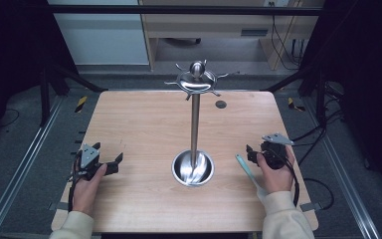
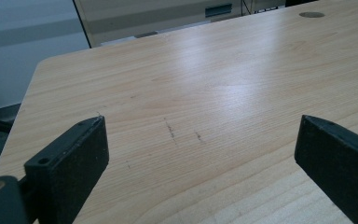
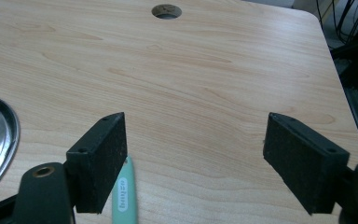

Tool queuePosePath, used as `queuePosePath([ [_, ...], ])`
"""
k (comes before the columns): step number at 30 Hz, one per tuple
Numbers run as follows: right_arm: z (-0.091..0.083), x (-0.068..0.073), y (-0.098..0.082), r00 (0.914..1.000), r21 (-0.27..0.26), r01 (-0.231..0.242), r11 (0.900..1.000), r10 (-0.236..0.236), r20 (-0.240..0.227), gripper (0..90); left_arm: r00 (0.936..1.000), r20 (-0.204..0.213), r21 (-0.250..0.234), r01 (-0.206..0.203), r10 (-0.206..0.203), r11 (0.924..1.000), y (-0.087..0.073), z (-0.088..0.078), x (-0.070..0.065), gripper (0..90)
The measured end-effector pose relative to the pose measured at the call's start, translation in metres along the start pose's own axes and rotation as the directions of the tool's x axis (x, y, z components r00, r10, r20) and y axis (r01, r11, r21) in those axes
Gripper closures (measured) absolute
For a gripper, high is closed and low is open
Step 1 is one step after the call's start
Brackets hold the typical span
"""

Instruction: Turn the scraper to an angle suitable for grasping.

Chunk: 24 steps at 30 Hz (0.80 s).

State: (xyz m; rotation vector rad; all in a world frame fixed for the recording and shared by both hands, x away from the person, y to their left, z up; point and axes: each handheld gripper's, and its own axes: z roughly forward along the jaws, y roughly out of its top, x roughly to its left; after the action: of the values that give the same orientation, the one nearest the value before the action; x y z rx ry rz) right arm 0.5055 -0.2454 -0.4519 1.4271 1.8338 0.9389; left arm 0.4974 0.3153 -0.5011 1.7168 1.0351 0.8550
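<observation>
Right gripper [image 3: 196,161] fingers [image 3: 100,161] apart beside green stick [image 3: 125,196], steel stand [image 1: 194,124] nearby

A light wooden desk [image 1: 144,124] with rounded corners. A tall steel stand [image 1: 195,119] rises from a round base near its middle, hooks fanning from the top. A round hole [image 1: 221,104] sits near the far edge.

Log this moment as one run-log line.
left gripper: open, over bare table | right gripper: open, beside mint-green handled tool lying flat | steel hook stand: upright, centre, untouched
</observation>
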Motion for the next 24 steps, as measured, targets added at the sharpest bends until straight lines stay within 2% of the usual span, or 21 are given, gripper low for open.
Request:
queuePosePath([
  [3,0.000,0.002,0.001,1.0000,0.013,-0.008,1.000,0.008,0.006,22.2,1.0000,-0.001,0.002,0.005,-0.005,1.0000,0.000,0.000,0.000,2.7],
  [5,0.001,0.005,0.002,0.9995,0.031,-0.007,0.999,0.006,0.030,22.9,1.0000,0.000,0.004,0.008,-0.008,1.0000,0.000,0.000,0.000,2.7],
  [8,0.001,0.010,0.003,0.9997,0.046,0.005,0.999,-0.006,0.024,23.1,1.0000,0.000,0.005,0.007,-0.007,1.0000,0.000,0.000,0.000,2.6],
  [9,0.001,0.015,0.004,0.9991,0.045,0.036,0.998,-0.037,0.018,23.9,1.0000,0.001,0.006,0.006,-0.006,1.0000,0.000,0.000,0.000,2.6],
  [10,0.001,0.015,0.004,0.9991,0.045,0.036,0.998,-0.037,0.018,23.9,1.0000,0.000,0.006,0.005,-0.005,1.0000,0.000,0.000,0.000,2.6],
  [12,0.000,0.023,0.005,0.9961,0.038,0.088,0.995,-0.088,0.007,26.2,1.0000,-0.001,0.007,0.005,-0.005,1.0000,0.000,0.000,0.000,2.7],
  [14,0.000,0.027,0.006,0.9956,0.029,0.093,0.995,-0.093,0.008,28.9,1.0000,0.000,0.007,0.006,-0.006,1.0000,0.000,0.000,0.000,2.7],
  [16,-0.001,0.035,0.006,0.9922,0.017,0.124,0.992,-0.124,-0.012,38.3,1.0000,0.001,0.008,0.005,-0.005,1.0000,0.000,0.000,0.000,2.7],
  [18,0.000,0.041,0.007,0.9872,0.028,0.157,0.987,-0.156,-0.031,44.3,1.0000,0.004,0.009,0.006,-0.006,0.9999,0.000,0.000,-0.001,2.7],
  [19,0.000,0.043,0.007,0.9842,0.032,0.172,0.985,-0.171,-0.048,47.5,1.0000,0.005,0.010,0.006,-0.006,0.9999,0.000,0.000,-0.001,2.7],
  [20,0.001,0.046,0.007,0.9796,0.044,0.186,0.981,-0.182,-0.085,55.0,1.0000,0.005,0.012,0.004,-0.004,0.9999,0.000,0.000,-0.001,2.7],
  [23,0.003,0.047,0.005,0.9735,0.067,0.202,0.977,-0.193,-0.123,66.3,0.9999,0.008,0.016,0.008,-0.008,0.9998,0.000,0.001,-0.001,2.8],
  [24,0.003,0.047,0.005,0.9735,0.067,0.202,0.977,-0.193,-0.123,66.3,0.9999,0.008,0.016,0.008,-0.008,0.9998,0.000,0.001,-0.001,2.8],
])
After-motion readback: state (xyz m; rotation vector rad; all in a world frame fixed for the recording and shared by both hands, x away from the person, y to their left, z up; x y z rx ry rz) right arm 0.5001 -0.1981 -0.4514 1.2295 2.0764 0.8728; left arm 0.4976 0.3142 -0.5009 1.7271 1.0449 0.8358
